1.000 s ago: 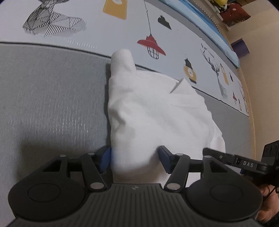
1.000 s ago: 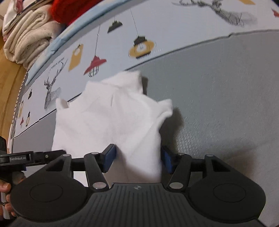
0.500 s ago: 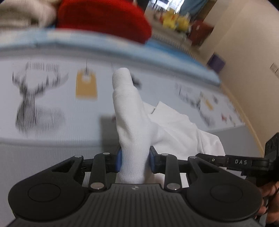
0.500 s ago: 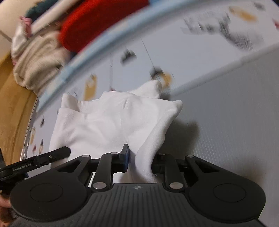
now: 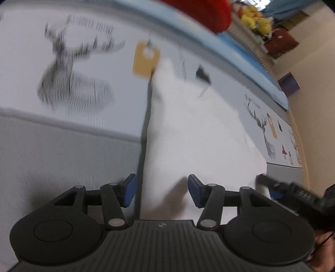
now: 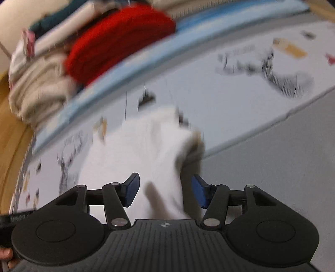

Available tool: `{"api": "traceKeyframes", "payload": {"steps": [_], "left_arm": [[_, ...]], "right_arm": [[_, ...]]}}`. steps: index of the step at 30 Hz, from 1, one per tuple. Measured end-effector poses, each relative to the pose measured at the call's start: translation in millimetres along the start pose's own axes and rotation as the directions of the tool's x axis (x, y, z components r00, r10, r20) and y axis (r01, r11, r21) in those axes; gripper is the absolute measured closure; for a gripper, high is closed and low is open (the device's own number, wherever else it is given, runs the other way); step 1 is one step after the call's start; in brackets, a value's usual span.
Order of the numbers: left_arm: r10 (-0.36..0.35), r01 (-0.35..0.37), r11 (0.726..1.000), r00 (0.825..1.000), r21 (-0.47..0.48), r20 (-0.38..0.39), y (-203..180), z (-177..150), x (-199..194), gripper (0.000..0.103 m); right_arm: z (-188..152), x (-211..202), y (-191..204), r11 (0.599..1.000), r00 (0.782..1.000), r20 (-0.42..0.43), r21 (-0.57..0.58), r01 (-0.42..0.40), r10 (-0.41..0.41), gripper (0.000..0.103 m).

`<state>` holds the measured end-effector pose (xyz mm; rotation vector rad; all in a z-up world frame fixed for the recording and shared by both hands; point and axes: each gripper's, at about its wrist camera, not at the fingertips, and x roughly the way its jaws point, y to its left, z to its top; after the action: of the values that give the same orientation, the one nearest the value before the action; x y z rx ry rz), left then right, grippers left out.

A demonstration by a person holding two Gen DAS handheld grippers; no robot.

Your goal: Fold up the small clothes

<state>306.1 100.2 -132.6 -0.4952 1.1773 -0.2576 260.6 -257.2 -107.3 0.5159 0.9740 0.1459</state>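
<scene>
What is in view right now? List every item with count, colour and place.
White garment: one, white, on the printed sheet and grey mat, between both grippers' pads.
Printed sheet: one, white with deer and lamp drawings, behind the garment.
Grey mat: one, grey, under the garment's near part.
Red knit item: one, red, in the pile at the far edge.
Beige folded cloth: one, beige, beside the red item.
Yellow items: blurred, yellow, far background.
Left gripper: one, black with blue pads, jaws opening, pads off the cloth.
Right gripper: one, same colours, jaws opening, pads off the cloth.
</scene>
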Motion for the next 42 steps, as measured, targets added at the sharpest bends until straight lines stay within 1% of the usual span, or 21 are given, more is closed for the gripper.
{"api": "traceKeyframes", "payload": {"steps": [3, 4, 5, 8, 9, 10, 13, 16, 20, 21, 22, 25, 27, 29, 31, 33, 34, 36, 38, 40, 42], "left_arm": [[0.018, -0.018, 1.0, 0.999, 0.0, -0.035, 2, -5, 16, 0.06], [0.031, -0.03, 0.999, 0.999, 0.026, -0.028, -3, -6, 17, 0.072], [0.035, -0.034, 0.998, 0.999, 0.052, -0.02, -7, -8, 17, 0.078], [0.002, -0.001, 0.999, 1.0, 0.049, -0.009, -10, -11, 13, 0.081], [-0.008, 0.009, 0.999, 1.0, 0.043, -0.009, -9, -12, 12, 0.081], [-0.007, 0.008, 0.999, 1.0, 0.043, -0.011, -9, -12, 10, 0.08], [0.039, -0.039, 0.996, 0.999, 0.077, -0.001, -11, -17, 2, 0.077], [0.051, -0.056, 0.986, 0.998, 0.158, 0.032, -22, -21, -10, 0.077], [0.115, -0.106, 0.985, 0.992, 0.139, -0.054, -11, -29, 5, 0.077], [0.135, -0.124, 0.982, 0.988, 0.139, -0.072, -8, -33, 9, 0.077], [0.143, -0.131, 0.981, 0.987, 0.145, -0.072, -8, -36, 10, 0.077], [0.16, -0.157, 0.97, 0.987, 0.186, -0.001, -21, -42, -6, 0.077], [0.174, -0.189, 0.96, 0.981, 0.206, 0.089, -32, -48, -27, 0.064], [0.213, -0.254, 0.939, 0.958, 0.23, 0.19, -44, -56, -50, 0.027], [0.243, -0.33, 0.906, 0.918, 0.265, 0.313, -61, -69, -77, 0.016], [0.258, -0.388, 0.875, 0.879, 0.288, 0.4, -80, -84, -101, 0.016], [0.245, -0.391, 0.873, 0.868, 0.291, 0.432, -87, -92, -114, 0.016], [0.214, -0.394, 0.87, 0.844, 0.296, 0.493, -102, -112, -138, 0.009], [0.176, -0.407, 0.854, 0.813, 0.325, 0.555, -116, -136, -158, 0.001], [0.155, -0.428, 0.832, 0.791, 0.354, 0.592, -129, -159, -172, 0.0], [0.148, -0.432, 0.826, 0.786, 0.363, 0.601, -139, -181, -182, 0.0]], "right_arm": [[-8, 15, -3, 0.999, 0.993, -0.109, -0.019, 0.048, -0.05, 0.047], [-12, 17, -2, 0.998, 0.991, -0.123, -0.014, 0.06, -0.061, 0.05], [-17, 16, -2, 0.999, 0.99, -0.13, 0.0, 0.052, -0.052, 0.052], [-18, 14, -2, 1.0, 0.992, -0.119, -0.004, 0.03, -0.031, 0.07], [-17, 13, -2, 1.0, 0.993, -0.113, -0.012, 0.023, -0.024, 0.08], [-16, 12, -1, 1.0, 0.994, -0.105, -0.014, 0.02, -0.021, 0.082], [-18, 7, 2, 0.999, 0.995, -0.094, -0.031, 0.019, -0.022, 0.08], [-17, 7, 4, 0.997, 0.994, -0.097, -0.063, 0.035, -0.041, 0.071], [-20, 6, -1, 0.998, 0.991, -0.129, -0.053, 0.035, -0.042, 0.071], [-22, 9, -3, 0.997, 0.986, -0.153, -0.056, 0.057, -0.065, 0.067], [-25, 12, -5, 0.995, 0.98, -0.179, -0.059, 0.08, -0.089, 0.058], [-27, 9, -12, 0.993, 0.973, -0.199, -0.037, 0.108, -0.113, 0.057], [-27, 0, -10, 0.989, 0.976, -0.168, -0.069, 0.132, -0.142, 0.057], [-29, -14, -6, 0.98, 0.976, -0.126, -0.111, 0.166, -0.179, 0.057], [-32, -34, -3, 0.967, 0.973, -0.05, -0.137, 0.215, -0.223, 0.057], [-35, -55, 0, 0.952, 0.966, 0.037, -0.16, 0.259, -0.257, 0.057], [-37, -67, 3, 0.945, 0.963, 0.077, -0.184, 0.27, -0.26, 0.057], [-41, -92, 9, 0.939, 0.96, 0.157, -0.222, 0.261, -0.23, 0.057], [-47, -122, 14, 0.944, 0.955, 0.238, -0.231, 0.234, -0.178, 0.052], [-60, -151, 19, 0.952, 0.945, 0.302, -0.231, 0.199, -0.124, 0.042], [-76, -175, 20, 0.954, 0.941, 0.326, -0.244, 0.173, -0.088, 0.037]]}}
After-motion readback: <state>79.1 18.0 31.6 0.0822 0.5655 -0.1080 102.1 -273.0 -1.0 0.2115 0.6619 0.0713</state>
